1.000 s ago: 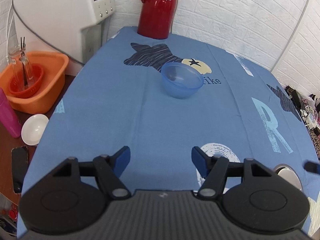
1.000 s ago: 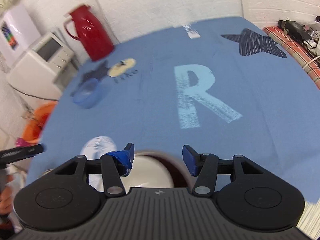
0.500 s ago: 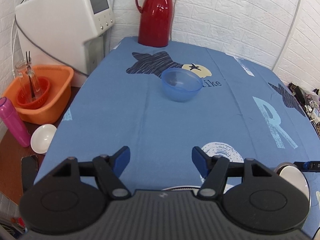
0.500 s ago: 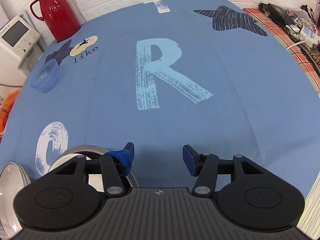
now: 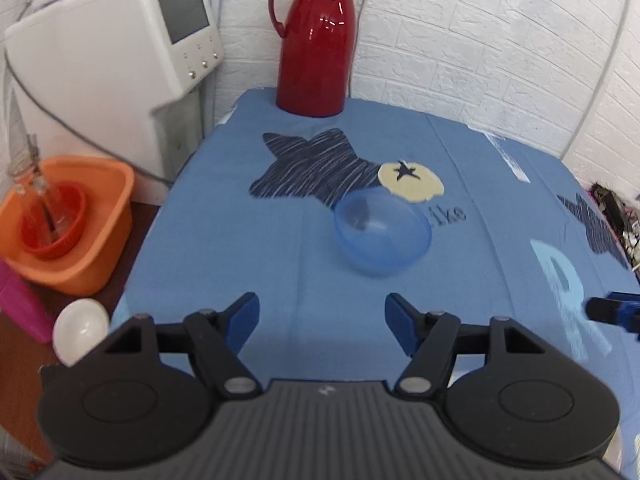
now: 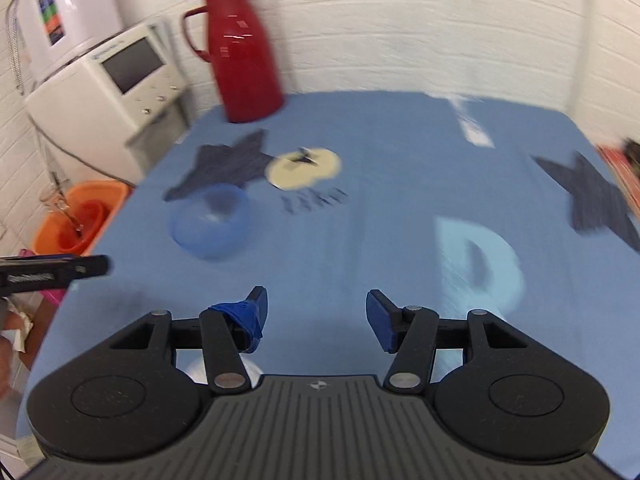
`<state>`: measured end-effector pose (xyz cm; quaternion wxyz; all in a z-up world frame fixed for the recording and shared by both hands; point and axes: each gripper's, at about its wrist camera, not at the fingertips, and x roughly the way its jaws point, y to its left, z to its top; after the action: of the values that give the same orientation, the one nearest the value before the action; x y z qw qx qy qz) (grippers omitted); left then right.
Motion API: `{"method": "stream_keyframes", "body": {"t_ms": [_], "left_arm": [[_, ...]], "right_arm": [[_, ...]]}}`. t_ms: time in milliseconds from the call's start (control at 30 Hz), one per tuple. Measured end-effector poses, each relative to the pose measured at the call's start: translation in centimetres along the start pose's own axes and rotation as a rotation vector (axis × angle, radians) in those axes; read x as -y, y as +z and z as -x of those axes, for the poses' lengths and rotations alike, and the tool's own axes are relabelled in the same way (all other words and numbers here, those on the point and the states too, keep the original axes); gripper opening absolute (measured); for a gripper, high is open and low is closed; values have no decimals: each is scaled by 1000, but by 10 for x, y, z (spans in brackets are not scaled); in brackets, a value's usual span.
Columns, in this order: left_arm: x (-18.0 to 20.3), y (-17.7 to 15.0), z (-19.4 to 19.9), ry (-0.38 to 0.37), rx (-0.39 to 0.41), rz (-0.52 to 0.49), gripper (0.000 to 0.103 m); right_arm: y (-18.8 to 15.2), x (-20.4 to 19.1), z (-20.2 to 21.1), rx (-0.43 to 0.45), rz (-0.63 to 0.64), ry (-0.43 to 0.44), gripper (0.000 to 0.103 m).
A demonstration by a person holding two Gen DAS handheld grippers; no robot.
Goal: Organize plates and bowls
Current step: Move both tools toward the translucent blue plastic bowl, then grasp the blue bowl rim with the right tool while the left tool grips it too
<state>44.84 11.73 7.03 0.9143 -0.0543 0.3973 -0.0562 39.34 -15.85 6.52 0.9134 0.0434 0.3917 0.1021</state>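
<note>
Both claws spread wide, gripping nothing: left claw [image 5: 322, 312], right claw [image 6: 316, 310]. The blue bowl [image 5: 382, 236] sits alone on the bench [image 5: 240, 248], just in front of the dark star print [image 5: 316, 168] (nothing stacked, so it all remains).

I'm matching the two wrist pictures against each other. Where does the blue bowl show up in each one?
Left wrist view: the blue bowl sits just right of centre, ahead of the open left gripper.
Right wrist view: it lies left of centre, blurred, ahead and left of the open right gripper.
Shared landmark: the red thermos jug at the far table edge, beyond the bowl in both views.
</note>
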Motion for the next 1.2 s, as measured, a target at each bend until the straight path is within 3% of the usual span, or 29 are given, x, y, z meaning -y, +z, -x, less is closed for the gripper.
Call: {"method": "stream_keyframes", "body": {"t_ms": [167,400,500,800,967,1100,1200], "left_arm": [[-16,42,-58,-51,-60,85,68],[-25,57,-123,11,-121,130,68],[-21,56,-137,23,-123,86,68],[-25,48,-148,41,-103,80,67],[-24,46,-146,44,-98,81,67],[-25,44,-143,36,-109,74,66],[-27,44,-142,33,-115,74,66]], "right_arm": [[49,-43,-88,-73,54,23,41],[61,-46,-173,-191,75,-31,41],[56,-45,-187,-205,79,-40,43],[47,-50,-188,-118,125,-40,46],[56,-54,-189,-187,121,-69,46],[54,-55,-179,-156,134,-59,44],[53,-52,-178,-163,116,0,35]]}}
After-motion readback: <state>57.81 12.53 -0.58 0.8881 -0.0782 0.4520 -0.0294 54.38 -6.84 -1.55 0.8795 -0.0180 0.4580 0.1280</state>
